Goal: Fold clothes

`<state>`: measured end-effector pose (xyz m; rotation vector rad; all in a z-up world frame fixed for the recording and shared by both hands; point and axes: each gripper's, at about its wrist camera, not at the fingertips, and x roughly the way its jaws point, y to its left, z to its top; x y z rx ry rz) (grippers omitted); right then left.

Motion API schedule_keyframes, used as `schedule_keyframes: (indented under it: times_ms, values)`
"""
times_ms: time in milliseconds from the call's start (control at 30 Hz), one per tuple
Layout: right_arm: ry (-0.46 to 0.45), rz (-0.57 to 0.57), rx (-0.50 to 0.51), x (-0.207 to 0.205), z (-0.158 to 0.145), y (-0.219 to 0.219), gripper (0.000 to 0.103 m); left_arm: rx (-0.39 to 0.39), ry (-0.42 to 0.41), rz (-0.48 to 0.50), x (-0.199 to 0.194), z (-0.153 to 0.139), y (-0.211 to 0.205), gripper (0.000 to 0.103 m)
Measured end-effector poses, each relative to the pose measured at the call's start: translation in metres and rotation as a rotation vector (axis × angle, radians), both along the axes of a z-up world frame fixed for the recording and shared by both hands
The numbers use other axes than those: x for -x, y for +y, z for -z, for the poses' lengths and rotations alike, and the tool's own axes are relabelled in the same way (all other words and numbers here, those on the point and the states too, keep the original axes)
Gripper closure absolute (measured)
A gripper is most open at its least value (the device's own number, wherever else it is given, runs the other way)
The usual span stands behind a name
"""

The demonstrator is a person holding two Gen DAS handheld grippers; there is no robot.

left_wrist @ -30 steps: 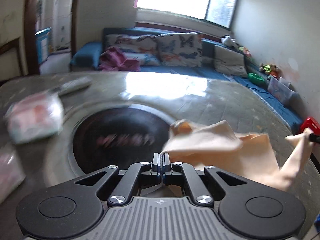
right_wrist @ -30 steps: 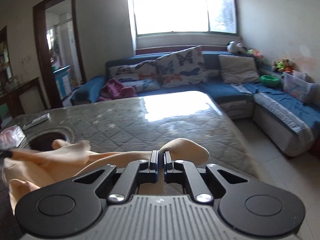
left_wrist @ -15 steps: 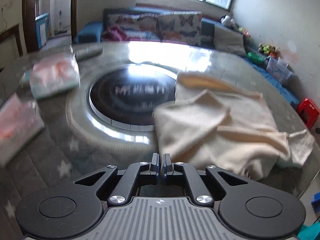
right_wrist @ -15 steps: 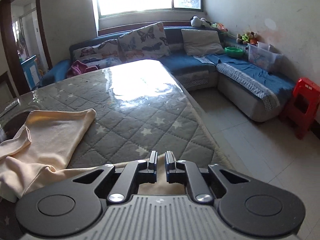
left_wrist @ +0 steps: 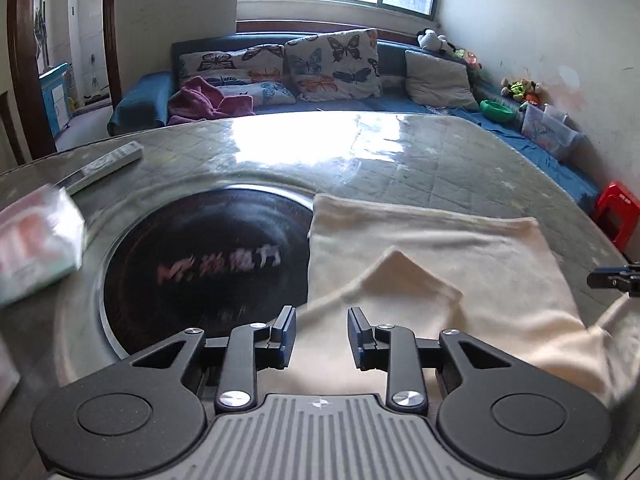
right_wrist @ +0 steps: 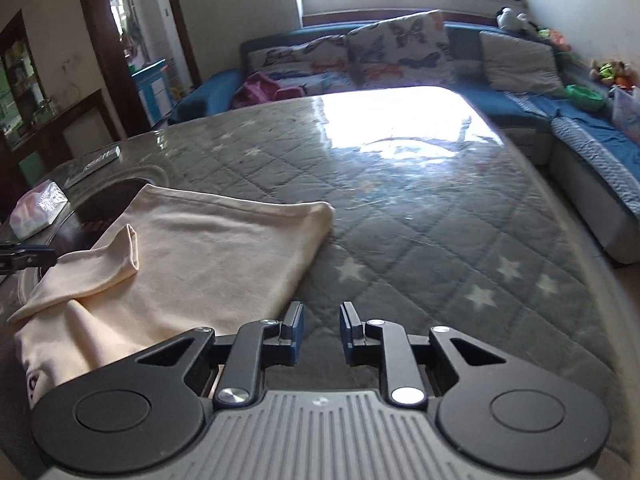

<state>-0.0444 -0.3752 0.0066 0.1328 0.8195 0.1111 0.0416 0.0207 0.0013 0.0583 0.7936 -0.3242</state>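
Glossy quilted covering with star motifs tops the bench (right_wrist: pixel 420 216), which also carries a dark round inset (left_wrist: pixel 204 268); behind it runs a blue sofa (left_wrist: pixel 400 100) under a bright window. One cream garment (left_wrist: pixel 432 264) lies spread on the near part of the bench, its left edge overlapping the inset, with one loose flap (left_wrist: pixel 400 276) folded up onto its middle. Seen from the left wrist, the left gripper (left_wrist: pixel 321 336) has its jaws narrowly apart and opening, the garment's near edge directly beneath and ahead, not pinched. Seen from the right wrist, the right gripper (right_wrist: pixel 321 330) is likewise opening, with only bare quilting between its jaws; the garment lies to its left, the edge just beside. The garment's long axis appears to run across from one gripper to the other, each gripper nearest its own end. Count: one garment, two grippers, one remote control (left_wrist: pixel 104 166), at least one plastic-wrapped packet (left_wrist: pixel 36 240).
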Motion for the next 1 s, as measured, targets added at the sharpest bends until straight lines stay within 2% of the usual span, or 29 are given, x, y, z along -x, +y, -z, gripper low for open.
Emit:
schedule_keyframes:
  times_ms: [233, 400, 433, 500, 533, 567, 667, 833, 933, 1000]
  values:
    - [0.044, -0.032, -0.025, -0.057, 0.014, 0.007, 0.083, -0.042, 0.004, -0.029, -0.063, 0.023, -0.017, 0.071]
    - [0.047, -0.045, -0.043, -0.079, 0.018, 0.009, 0.084, -0.041, 0.012, -0.010, -0.085, 0.032, -0.026, 0.069]
    - [0.045, -0.046, -0.036, -0.082, 0.017, 0.010, 0.084, -0.046, 0.009, -0.001, -0.087, 0.033, -0.028, 0.070]
    - [0.043, -0.062, -0.005, -0.088, 0.016, 0.014, 0.091, -0.057, -0.001, 0.029, -0.092, 0.036, -0.033, 0.075]
    - [0.041, -0.071, 0.010, -0.091, 0.016, 0.015, 0.093, -0.056, -0.009, 0.049, -0.093, 0.036, -0.036, 0.086]
    - [0.040, -0.077, 0.020, -0.095, 0.016, 0.017, 0.095, -0.063, -0.016, 0.055, -0.095, 0.036, -0.038, 0.092]
    - [0.026, -0.089, 0.054, -0.111, 0.014, 0.022, 0.097, -0.099, -0.040, 0.049, -0.102, 0.036, -0.044, 0.095]
    - [-0.014, -0.112, 0.115, -0.142, 0.010, 0.031, 0.098, -0.109, -0.045, -0.031, -0.126, 0.037, -0.040, 0.097]
    - [-0.015, -0.141, 0.163, -0.173, 0.012, 0.043, 0.097, -0.099, -0.038, -0.069, -0.137, 0.036, -0.035, 0.096]
    - [-0.014, -0.150, 0.195, -0.180, 0.014, 0.049, 0.096, -0.095, -0.029, -0.074, -0.137, 0.033, -0.031, 0.092]
